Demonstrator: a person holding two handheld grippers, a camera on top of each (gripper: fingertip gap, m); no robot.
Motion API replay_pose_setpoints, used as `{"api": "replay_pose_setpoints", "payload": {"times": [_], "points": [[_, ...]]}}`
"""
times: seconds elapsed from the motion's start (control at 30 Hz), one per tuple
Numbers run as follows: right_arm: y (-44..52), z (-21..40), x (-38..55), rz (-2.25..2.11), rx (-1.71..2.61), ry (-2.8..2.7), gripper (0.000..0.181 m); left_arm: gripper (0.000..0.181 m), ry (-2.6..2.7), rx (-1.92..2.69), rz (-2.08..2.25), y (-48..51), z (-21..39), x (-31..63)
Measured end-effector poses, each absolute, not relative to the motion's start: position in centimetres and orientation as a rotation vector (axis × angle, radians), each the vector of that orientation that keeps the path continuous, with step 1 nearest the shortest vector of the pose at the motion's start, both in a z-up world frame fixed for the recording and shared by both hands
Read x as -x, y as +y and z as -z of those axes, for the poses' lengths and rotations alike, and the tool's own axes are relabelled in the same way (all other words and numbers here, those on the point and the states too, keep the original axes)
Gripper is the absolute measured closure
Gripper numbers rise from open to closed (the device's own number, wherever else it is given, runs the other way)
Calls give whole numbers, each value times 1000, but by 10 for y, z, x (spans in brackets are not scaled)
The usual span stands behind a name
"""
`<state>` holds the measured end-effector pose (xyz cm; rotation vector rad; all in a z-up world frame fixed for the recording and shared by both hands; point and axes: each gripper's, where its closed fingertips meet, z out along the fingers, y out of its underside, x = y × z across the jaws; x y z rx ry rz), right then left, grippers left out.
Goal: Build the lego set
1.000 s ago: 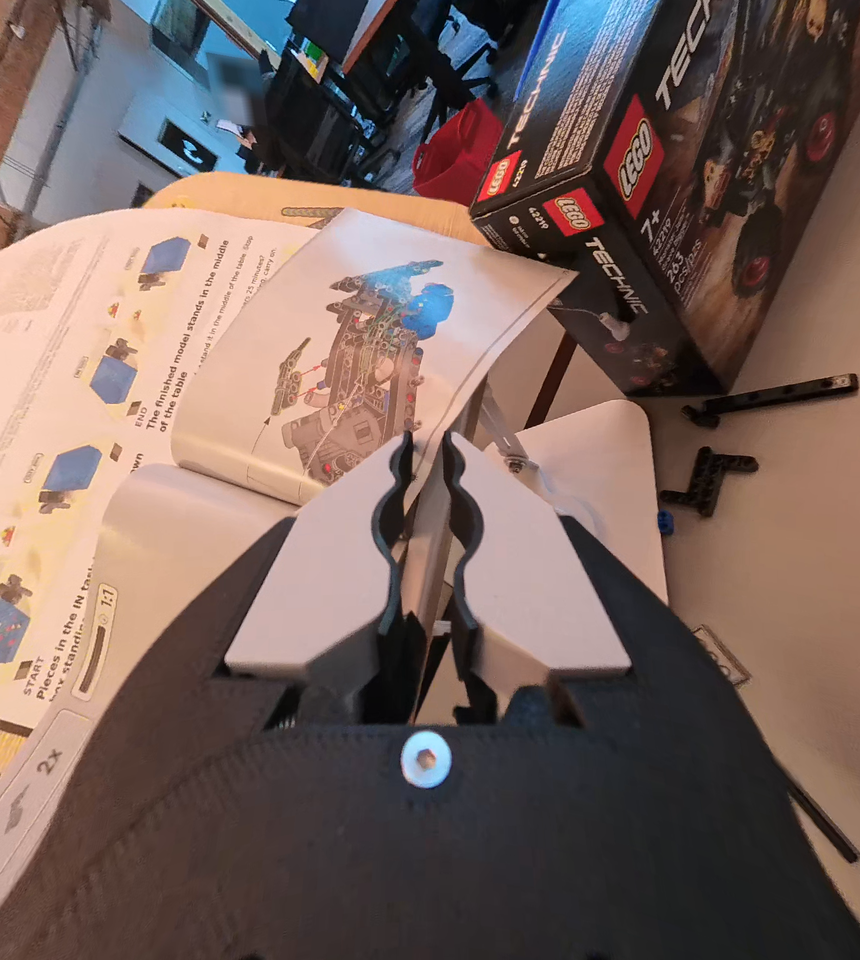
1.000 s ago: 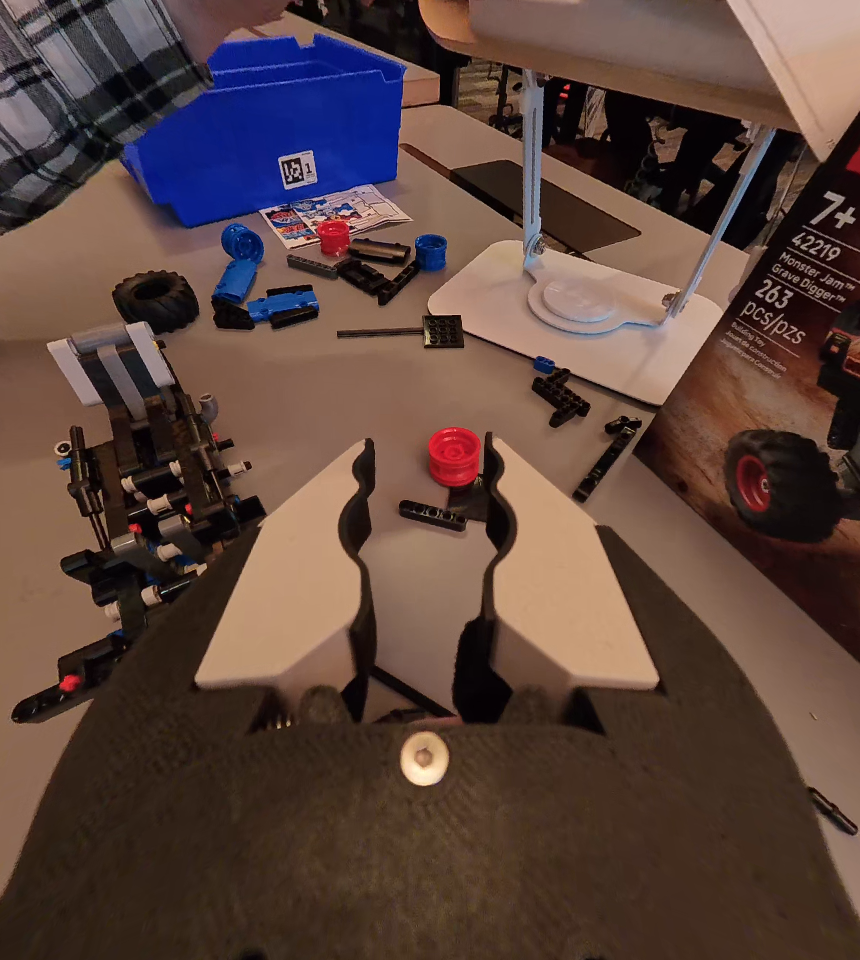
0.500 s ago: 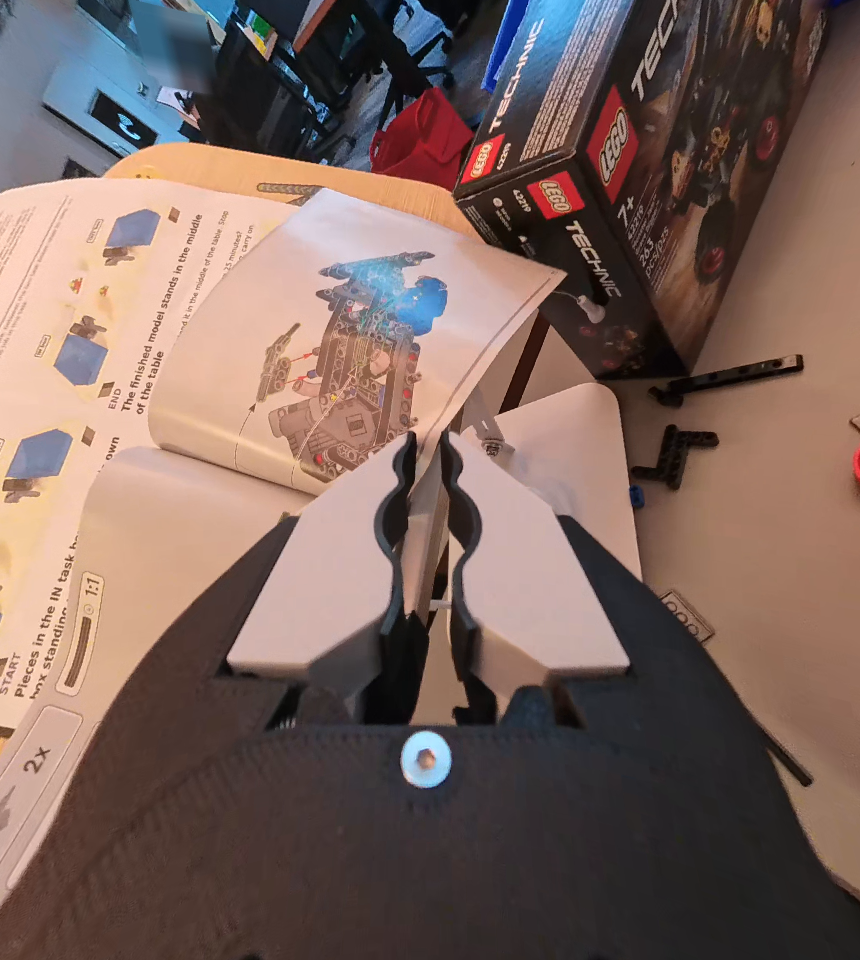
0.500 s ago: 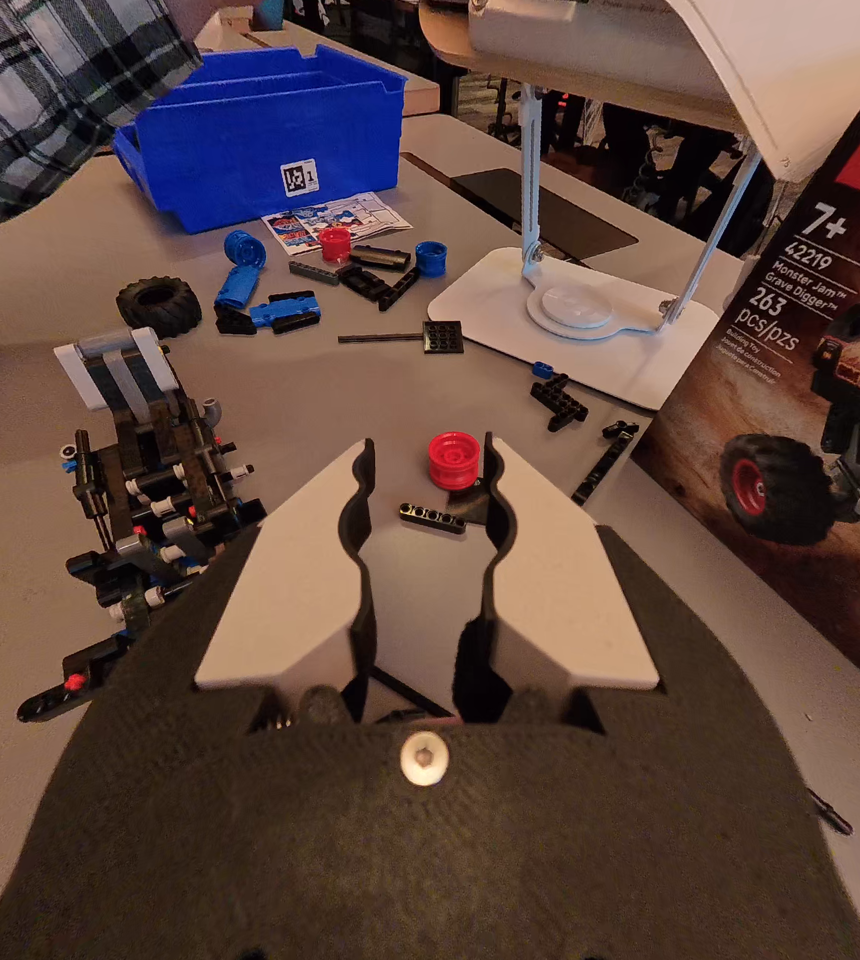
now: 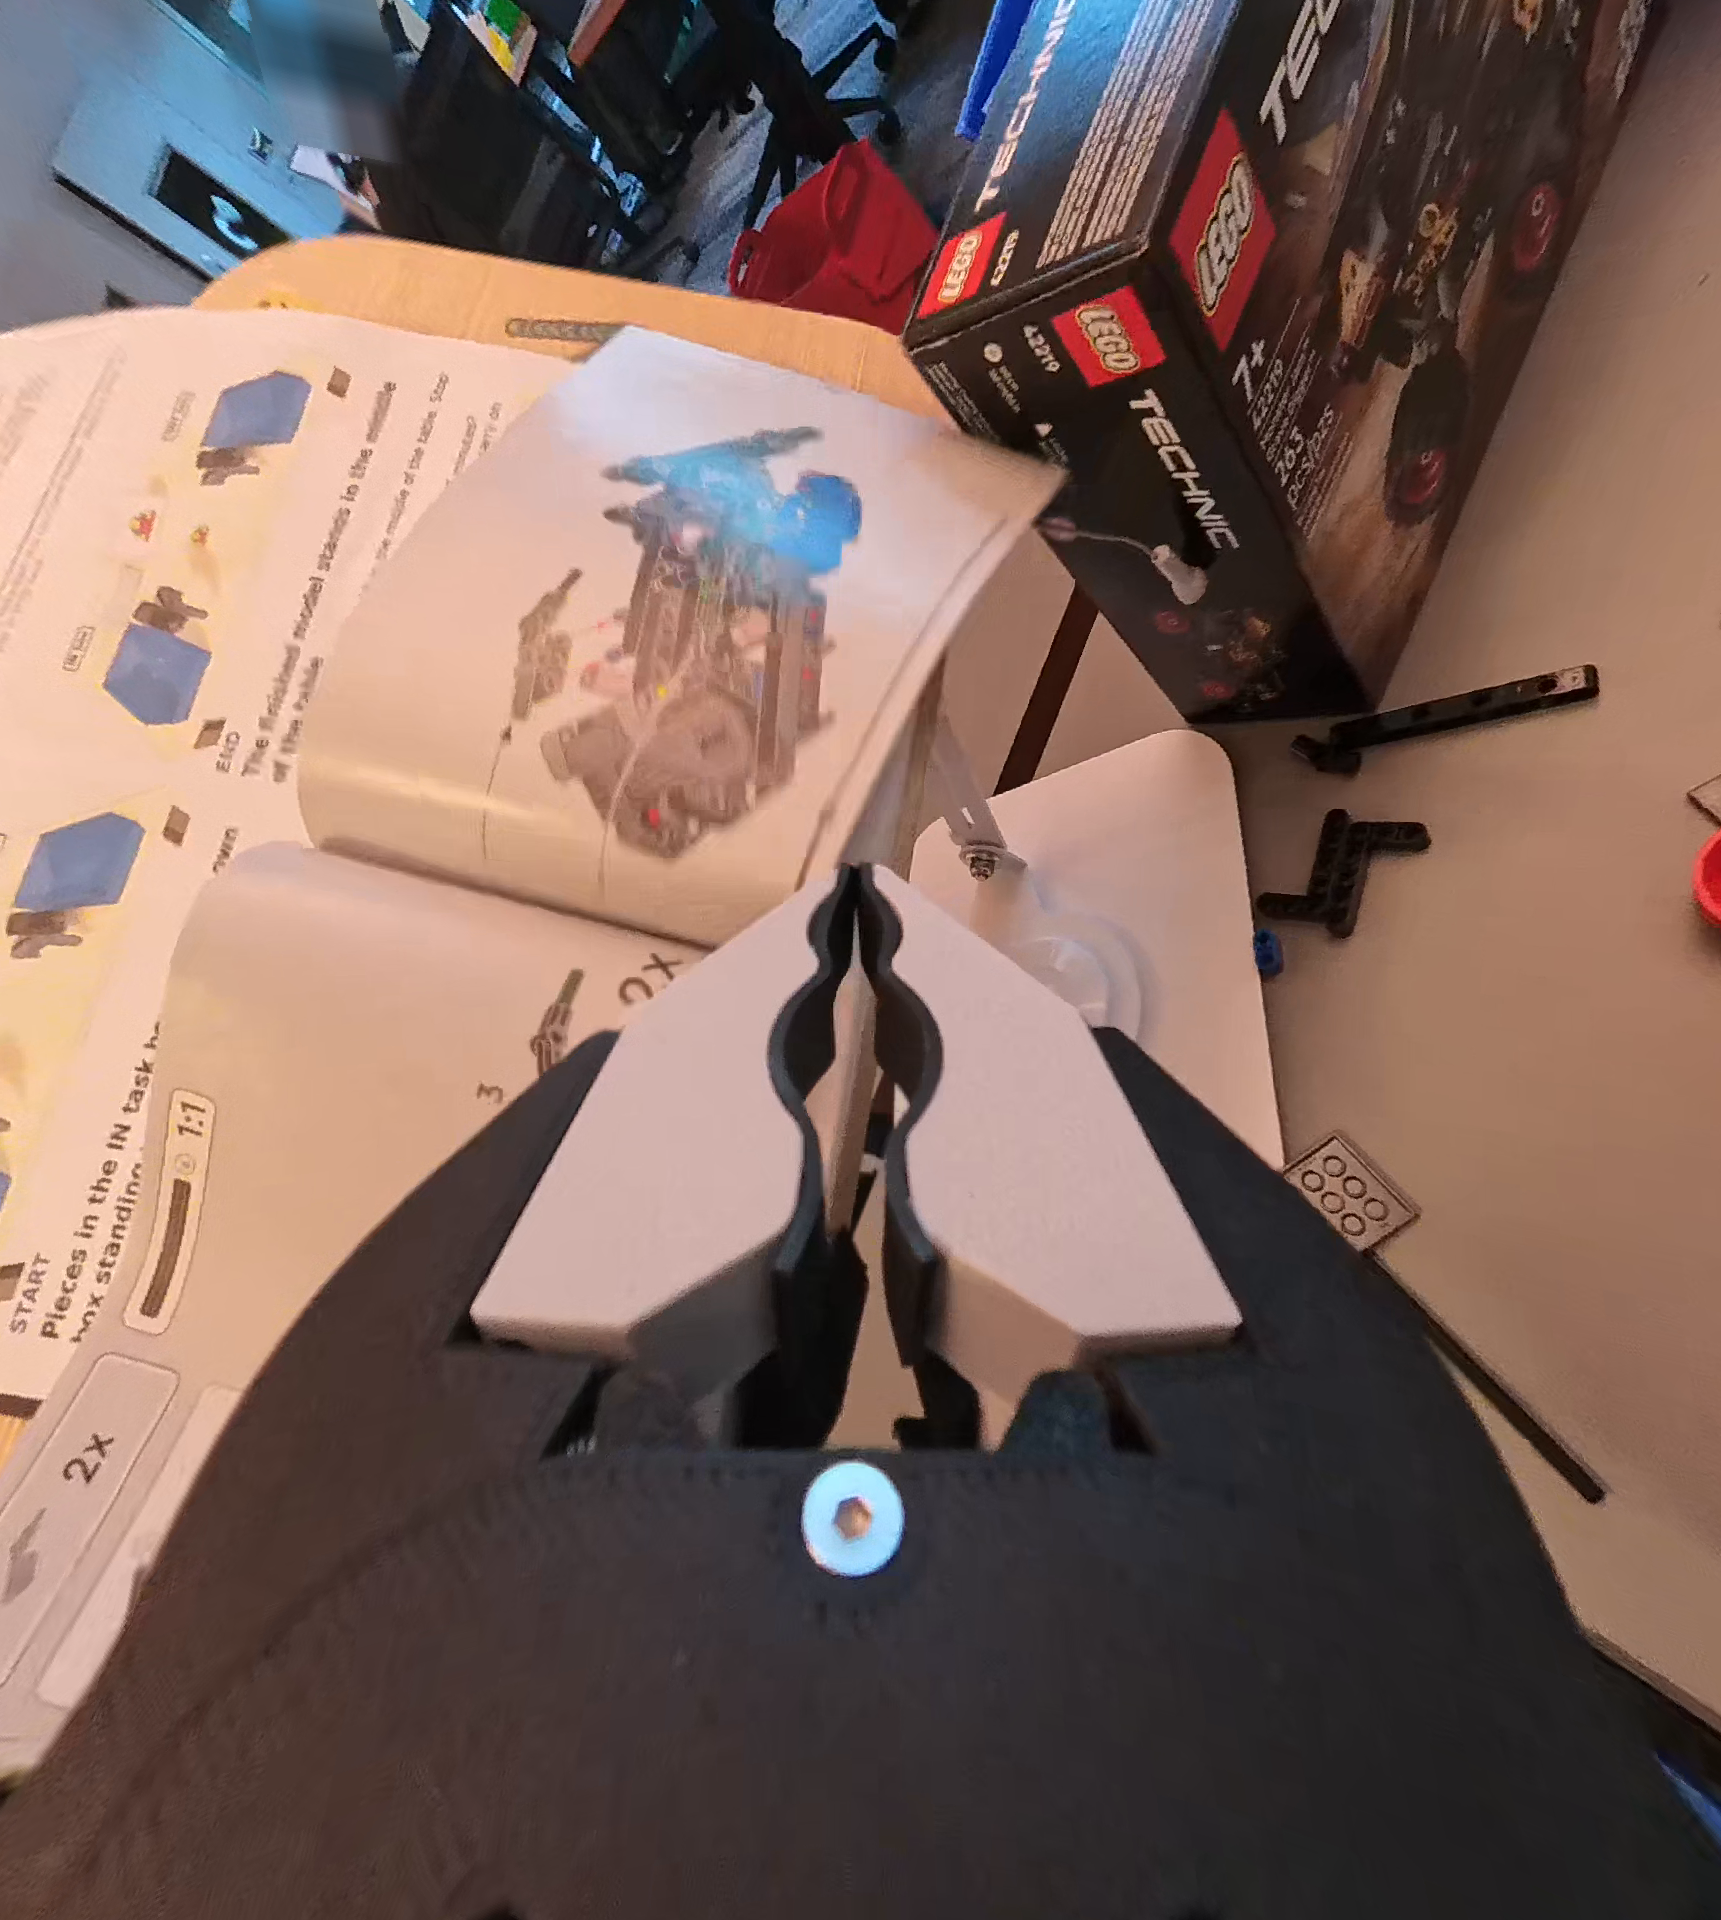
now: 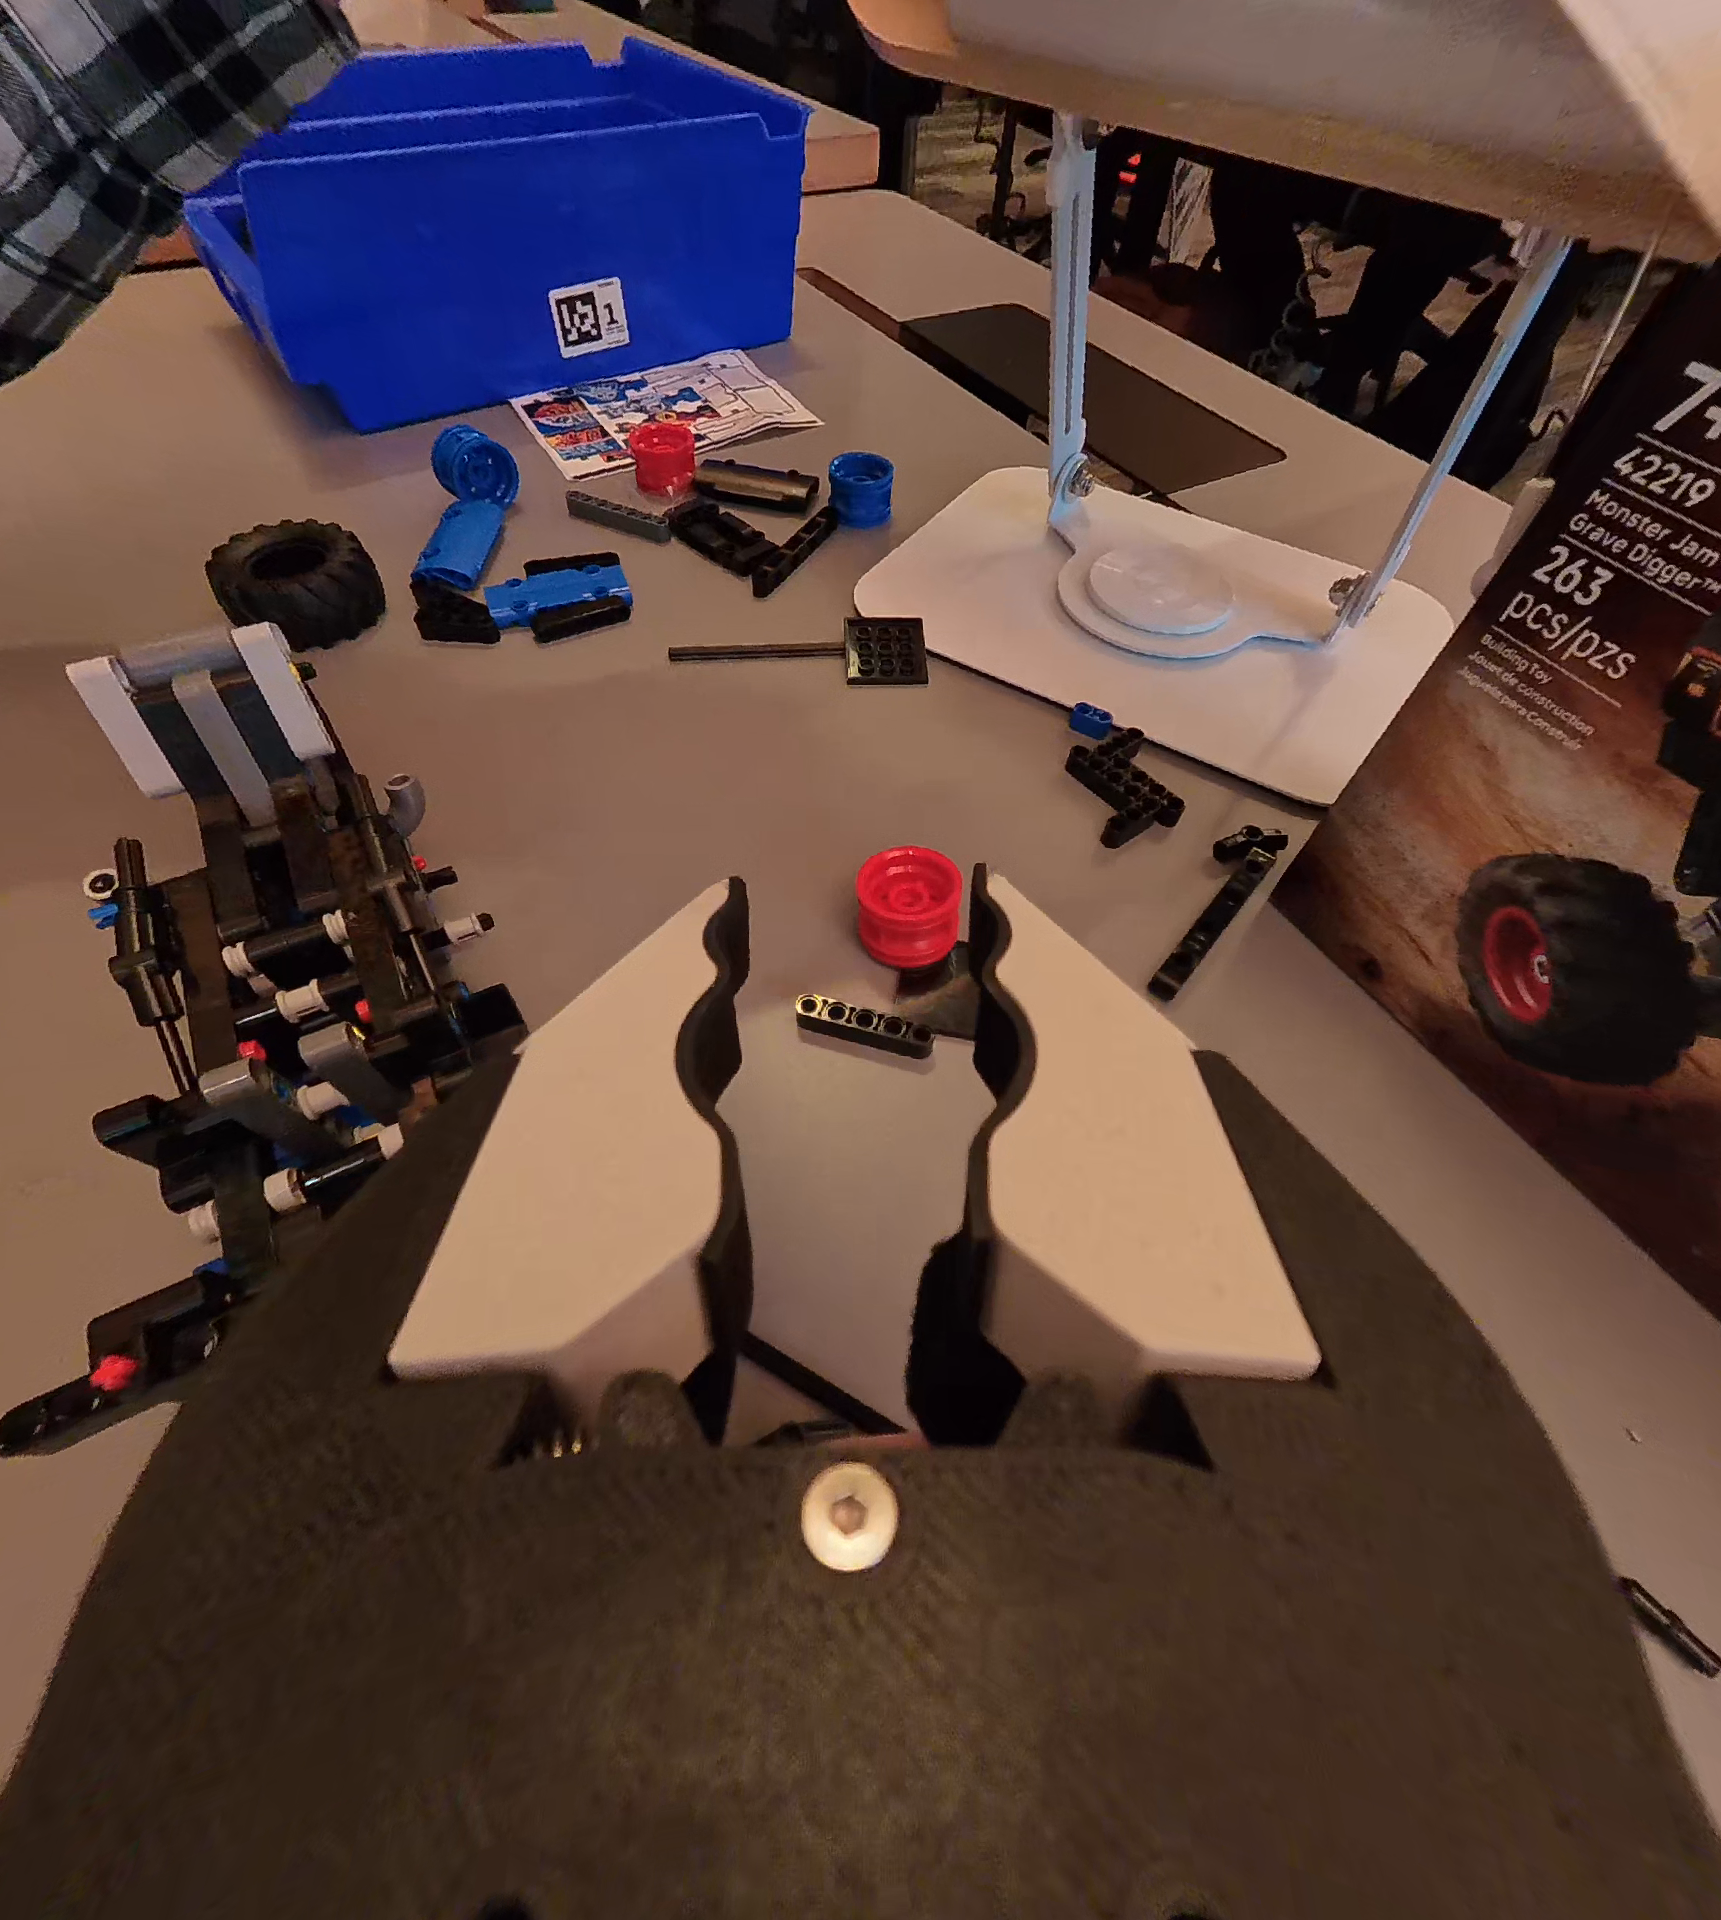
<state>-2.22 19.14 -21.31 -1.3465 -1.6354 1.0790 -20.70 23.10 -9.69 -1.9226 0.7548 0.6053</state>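
Observation:
In the left wrist view my left gripper [image 5: 858,883] is shut on the edge of a page [image 5: 627,644] of the open instruction booklet [image 5: 368,1018], which lies on a raised stand. The page curls up from the booklet and its edge runs between the pads. My right gripper [image 6: 856,891] is open and empty, low over the table. A red wheel hub [image 6: 908,920] and a short black beam [image 6: 864,1023] lie on the table just ahead of its fingertips, untouched. The partly built black model [image 6: 284,987] stands to its left.
A blue bin [image 6: 523,229] stands at the back, with a black tyre [image 6: 295,582] and several loose blue, black and red parts before it. The stand's white base [image 6: 1147,613] and the set's box [image 6: 1614,779] are on the right. A plaid sleeve [image 6: 56,156] shows top left. Tip to tip, the grippers are about 25 cm apart. To the red wheel hub [image 6: 908,920]: right tips about 8 cm, left tips about 25 cm.
My left gripper's jaws closed from a narrow gap onto the page's edge, and the view shifted right along the booklet. The right gripper stayed open and almost still.

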Motion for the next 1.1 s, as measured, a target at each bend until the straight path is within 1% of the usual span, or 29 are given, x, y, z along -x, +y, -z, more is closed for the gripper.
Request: {"api": "replay_pose_setpoints", "payload": {"times": [0.13, 0.23, 0.27, 0.3, 0.4, 0.53, 0.77, 1.1], "points": [[192, 213, 22, -1080, 1347, -1631, 140, 181, 689, 1916, -546, 226, 100, 214], [191, 213, 23, -1081, 1346, -1637, 140, 181, 685, 1848, -570, 230, 90, 208], [191, 214, 24, -1078, 1346, -1641, 140, 177, 701, 1818, -592, 234, 85, 202], [190, 215, 24, -1075, 1346, -1644, 140, 169, 728, 1802, -623, 239, 82, 197], [192, 215, 23, -1072, 1348, -1640, 141, 161, 846, 1819, -774, 257, 87, 189], [194, 210, 21, -1083, 1345, -1621, 141, 170, 859, 1847, -780, 268, 91, 186], [189, 209, 22, -1082, 1328, -1639, 140, 176, 826, 1918, -696, 261, 100, 191], [190, 209, 21, -1082, 1330, -1634, 140, 179, 729, 1945, -484, 256, 96, 190]]}}
